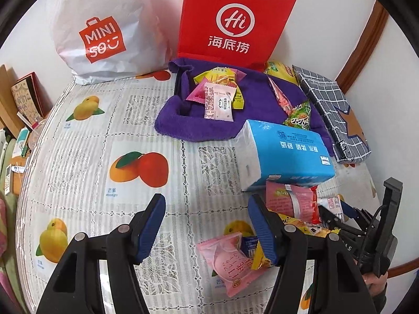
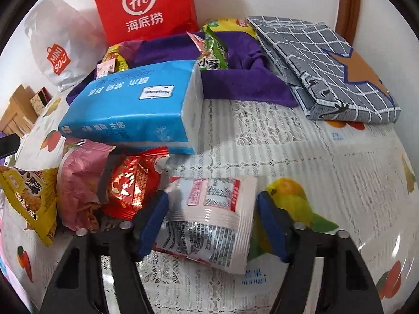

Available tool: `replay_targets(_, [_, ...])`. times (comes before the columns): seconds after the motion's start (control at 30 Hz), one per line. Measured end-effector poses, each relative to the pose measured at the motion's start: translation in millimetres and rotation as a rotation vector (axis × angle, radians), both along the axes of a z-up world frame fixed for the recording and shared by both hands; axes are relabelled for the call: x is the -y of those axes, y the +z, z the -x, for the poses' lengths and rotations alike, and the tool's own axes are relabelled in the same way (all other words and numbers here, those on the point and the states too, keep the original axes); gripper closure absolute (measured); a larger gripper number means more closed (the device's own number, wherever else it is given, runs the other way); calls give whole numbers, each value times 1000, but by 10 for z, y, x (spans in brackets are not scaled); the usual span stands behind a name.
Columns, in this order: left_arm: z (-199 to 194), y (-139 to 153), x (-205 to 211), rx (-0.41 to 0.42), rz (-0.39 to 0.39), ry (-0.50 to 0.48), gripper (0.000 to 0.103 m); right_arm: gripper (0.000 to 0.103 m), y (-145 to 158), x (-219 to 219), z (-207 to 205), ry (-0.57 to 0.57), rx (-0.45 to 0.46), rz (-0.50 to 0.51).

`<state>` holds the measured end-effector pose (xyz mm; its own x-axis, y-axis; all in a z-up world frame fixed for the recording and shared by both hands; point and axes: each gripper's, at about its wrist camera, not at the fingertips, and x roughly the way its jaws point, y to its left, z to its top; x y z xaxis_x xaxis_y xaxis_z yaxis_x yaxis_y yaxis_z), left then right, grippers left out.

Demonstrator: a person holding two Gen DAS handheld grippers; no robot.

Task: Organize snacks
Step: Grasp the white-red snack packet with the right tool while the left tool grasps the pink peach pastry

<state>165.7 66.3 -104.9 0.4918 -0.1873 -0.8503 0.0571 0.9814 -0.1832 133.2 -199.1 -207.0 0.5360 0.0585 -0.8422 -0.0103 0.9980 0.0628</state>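
Straddling white crinkled foil snack packet, lower centre of frame, right hand-held gripper not yet clenched; pads flank packet. Left hand-held gripper released, empty over tabletop. Risk: slick foil slipping or buckling from off-centre pinch.

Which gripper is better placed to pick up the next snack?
Right. The right gripper already straddles the white snack packet; the left gripper has only tablecloth between its fingers.
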Motion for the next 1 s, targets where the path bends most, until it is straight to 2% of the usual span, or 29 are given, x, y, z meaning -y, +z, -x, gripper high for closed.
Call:
replay_targets(0.1, [9, -4, 10, -1, 1, 0, 40, 61, 29, -2, -4, 23, -5, -19])
replay_targets(0.4, [144, -39, 34, -10, 6, -20, 40, 75, 167, 20, 144, 40, 36, -56])
replay_targets(0.9, [242, -493, 166, -136, -35, -34, 40, 75, 229, 123, 366, 43, 42, -35])
replay_targets(1.0, [265, -548, 198, -153, -79, -44, 40, 72, 227, 128, 377, 44, 41, -31])
